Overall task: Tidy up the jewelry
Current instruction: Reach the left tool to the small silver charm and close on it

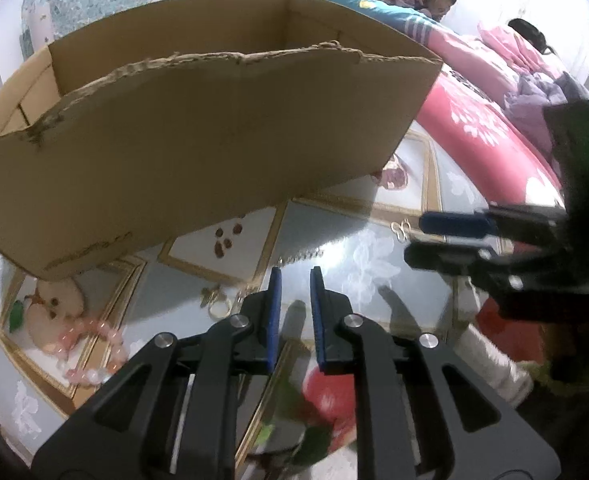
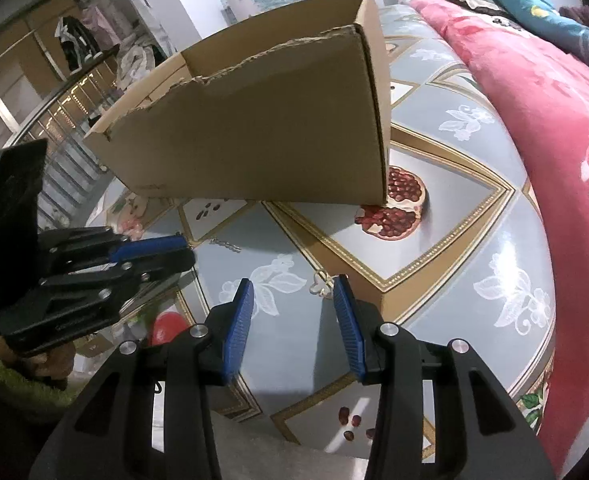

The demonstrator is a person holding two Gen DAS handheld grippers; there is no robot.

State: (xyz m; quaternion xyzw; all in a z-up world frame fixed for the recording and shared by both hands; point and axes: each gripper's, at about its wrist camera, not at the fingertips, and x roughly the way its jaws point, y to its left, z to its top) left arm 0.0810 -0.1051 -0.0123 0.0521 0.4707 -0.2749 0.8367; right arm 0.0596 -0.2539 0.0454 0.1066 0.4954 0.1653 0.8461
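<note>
- Big table (image 2: 474, 216) with a shiny cloth: blue-grey squares, gold edges, white flowers, pictures of red fruit.
- Red blanket (image 2: 534, 120) with white flowers, lying beside the table on the right.
- Brown cardboard box (image 1: 198, 136) with a torn top edge, open at the top, standing on the table behind both grippers.
- Left gripper (image 1: 295, 276) low over the table, blue fingers nearly together with a thin gap, nothing held between them.
- Right gripper (image 2: 292, 290) just beside it, blue fingers partly open, holding nothing.
- Pink bead bracelet (image 1: 94, 352) lying on the table to the left of the left gripper, in front of the box.
- Gold ring (image 1: 219, 309) with small gold bits next to it, just left of the left fingers.
- Small silver earrings (image 2: 319, 285) on the table at the tips of the right fingers, not touched as far as can be seen.
- Short silver chain (image 2: 225, 245) on the table near the front of the box.
</note>
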